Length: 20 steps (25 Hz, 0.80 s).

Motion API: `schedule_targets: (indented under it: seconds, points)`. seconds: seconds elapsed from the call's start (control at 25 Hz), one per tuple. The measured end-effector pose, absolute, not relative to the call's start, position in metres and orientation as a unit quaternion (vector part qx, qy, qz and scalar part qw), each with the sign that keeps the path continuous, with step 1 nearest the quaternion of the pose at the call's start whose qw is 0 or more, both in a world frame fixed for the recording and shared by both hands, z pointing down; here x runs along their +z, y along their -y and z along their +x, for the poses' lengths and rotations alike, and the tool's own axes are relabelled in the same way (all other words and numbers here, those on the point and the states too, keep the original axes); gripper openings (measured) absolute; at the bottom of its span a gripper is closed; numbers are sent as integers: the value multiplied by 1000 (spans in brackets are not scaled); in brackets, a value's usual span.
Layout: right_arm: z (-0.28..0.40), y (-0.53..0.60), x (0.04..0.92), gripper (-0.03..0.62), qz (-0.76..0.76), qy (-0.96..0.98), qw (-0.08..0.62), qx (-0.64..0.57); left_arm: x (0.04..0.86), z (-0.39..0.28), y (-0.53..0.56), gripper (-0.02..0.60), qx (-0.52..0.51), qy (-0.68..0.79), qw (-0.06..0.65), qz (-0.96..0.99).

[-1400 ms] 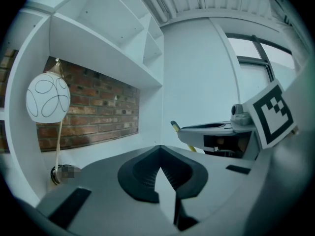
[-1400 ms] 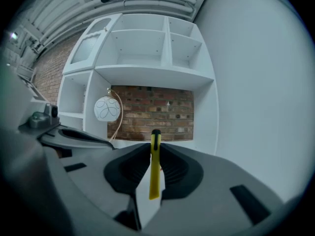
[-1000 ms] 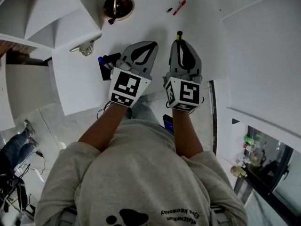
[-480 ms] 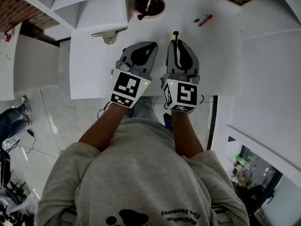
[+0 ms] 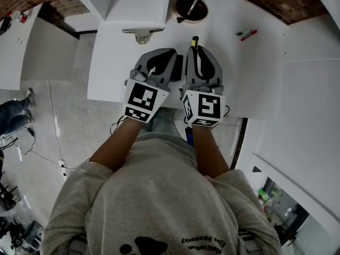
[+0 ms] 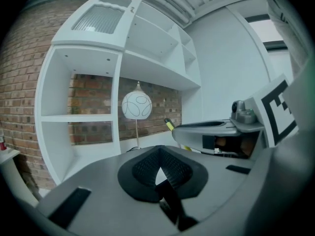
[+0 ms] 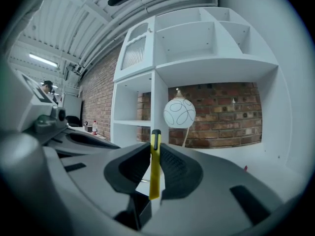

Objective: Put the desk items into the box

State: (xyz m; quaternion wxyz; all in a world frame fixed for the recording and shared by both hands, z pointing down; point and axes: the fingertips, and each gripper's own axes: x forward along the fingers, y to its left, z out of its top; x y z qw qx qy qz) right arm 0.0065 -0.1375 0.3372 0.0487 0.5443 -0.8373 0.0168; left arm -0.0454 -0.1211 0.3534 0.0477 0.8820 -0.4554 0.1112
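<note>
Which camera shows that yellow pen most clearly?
The right gripper view: the yellow pen shows almost whole, clamped in the right gripper. The head view shows only its tip poking past the jaws; the left gripper view catches a small slanted bit.

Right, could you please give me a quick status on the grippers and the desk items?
Left gripper shut, empty. Right gripper shut on yellow pen. Red marker lies on desk, off to the right. Box not identifiable.
</note>
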Motion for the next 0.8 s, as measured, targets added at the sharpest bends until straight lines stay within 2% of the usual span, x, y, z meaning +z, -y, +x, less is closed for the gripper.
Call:
schedule_targets:
  seconds: [0.52,0.8]
  points:
    - [-36,131,377,72,495,864,75,50,369,-81,112,5,124,492,66,859]
    - [-51,119,409,72,474,869,127,57,373,-90,105,5,129,498,67,855]
